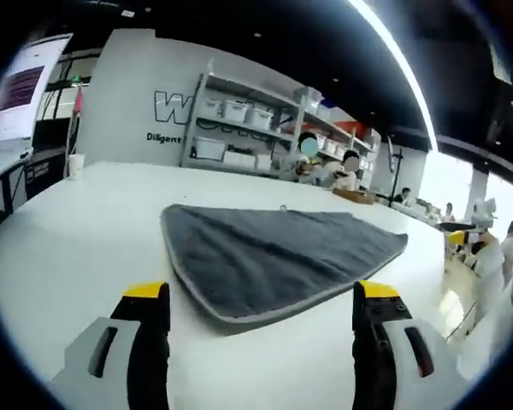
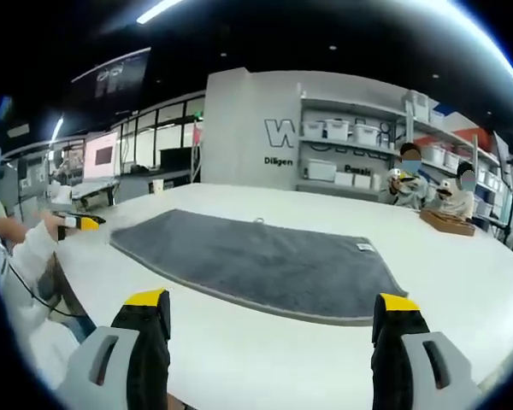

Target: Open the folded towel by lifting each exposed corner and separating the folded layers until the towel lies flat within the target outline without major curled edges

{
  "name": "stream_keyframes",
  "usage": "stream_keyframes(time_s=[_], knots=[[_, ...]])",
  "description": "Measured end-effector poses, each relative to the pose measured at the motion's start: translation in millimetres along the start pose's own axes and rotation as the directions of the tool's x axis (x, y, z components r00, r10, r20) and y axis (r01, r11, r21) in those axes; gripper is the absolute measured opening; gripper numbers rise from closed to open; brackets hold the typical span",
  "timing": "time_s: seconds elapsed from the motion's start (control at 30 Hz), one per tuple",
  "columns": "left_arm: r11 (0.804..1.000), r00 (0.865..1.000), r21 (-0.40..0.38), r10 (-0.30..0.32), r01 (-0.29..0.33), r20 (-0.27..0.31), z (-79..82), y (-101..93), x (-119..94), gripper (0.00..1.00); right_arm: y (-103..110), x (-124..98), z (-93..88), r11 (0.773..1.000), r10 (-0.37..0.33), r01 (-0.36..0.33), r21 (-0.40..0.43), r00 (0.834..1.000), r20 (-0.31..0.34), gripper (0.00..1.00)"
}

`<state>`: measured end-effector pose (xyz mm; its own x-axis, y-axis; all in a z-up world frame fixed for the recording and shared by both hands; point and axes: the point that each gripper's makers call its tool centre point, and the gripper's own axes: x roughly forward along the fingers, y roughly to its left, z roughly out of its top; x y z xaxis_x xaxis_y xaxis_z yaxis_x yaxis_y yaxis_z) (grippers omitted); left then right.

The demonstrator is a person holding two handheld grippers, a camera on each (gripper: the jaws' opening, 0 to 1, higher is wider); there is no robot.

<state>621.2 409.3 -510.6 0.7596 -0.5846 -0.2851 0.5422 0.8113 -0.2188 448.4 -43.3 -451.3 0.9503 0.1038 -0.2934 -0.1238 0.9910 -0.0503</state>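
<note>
Grey towel (image 1: 274, 260) lies spread on the white table (image 1: 68, 256) (label (image 2: 365, 247) in right gripper view); both claws gape, empty.

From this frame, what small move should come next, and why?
Probably lower the left gripper toward the gray towel's near rounded corner and pinch its edge. Both grippers hang open above the white table, the right gripper too, touching nothing; whether a fold remains there is unclear.
</note>
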Motion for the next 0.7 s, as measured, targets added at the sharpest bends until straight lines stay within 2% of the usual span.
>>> stream_keyframes(time_s=[0.1, 0.2, 0.27, 0.37, 0.47, 0.63, 0.7], knots=[[0.998, 0.997, 0.008, 0.062, -0.062, -0.049, -10.8, 16.8, 8.1, 0.55, 0.6, -1.2, 1.1, 1.0, 0.001, -0.001, -0.001, 1.0, 0.003, 0.99], [0.992, 0.988, 0.038, 0.126, -0.123, -0.086, -17.8, 31.1, 12.4, 0.39, 1.1, -3.3, 3.6, 1.0, 0.001, -0.001, -0.003, 1.0, 0.01, 0.99], [0.987, 0.984, 0.071, 0.153, -0.147, -0.087, -17.2, 38.3, 15.6, 0.28, 0.6, -4.2, 4.9, 1.0, -0.002, 0.002, -0.005, 1.0, 0.016, 0.99], [0.963, 0.976, 0.197, 0.203, -0.185, -0.077, -11.0, 45.5, 15.9, 0.09, -1.2, -4.7, 5.3, 1.0, -0.005, 0.005, -0.002, 1.0, 0.017, 0.99], [0.959, 0.973, 0.222, 0.204, -0.177, -0.106, -12.8, 43.5, 19.5, 0.0, -3.2, -5.0, 5.3, 1.0, -0.01, 0.01, -0.001, 1.0, 0.017, 0.99], [0.95, 0.967, 0.248, 0.223, -0.188, -0.122, -12.8, 45.8, 19.1, 0.0, -3.9, -4.2, 4.1, 1.0, -0.011, 0.011, 0.001, 1.0, 0.014, 0.99], [0.957, 0.972, 0.228, 0.209, -0.18, -0.109, -11.0, 44.2, 17.2, 0.0, -3.2, -3.5, 3.3, 1.0, -0.009, 0.009, 0.0, 1.0, 0.011, 0.99]])
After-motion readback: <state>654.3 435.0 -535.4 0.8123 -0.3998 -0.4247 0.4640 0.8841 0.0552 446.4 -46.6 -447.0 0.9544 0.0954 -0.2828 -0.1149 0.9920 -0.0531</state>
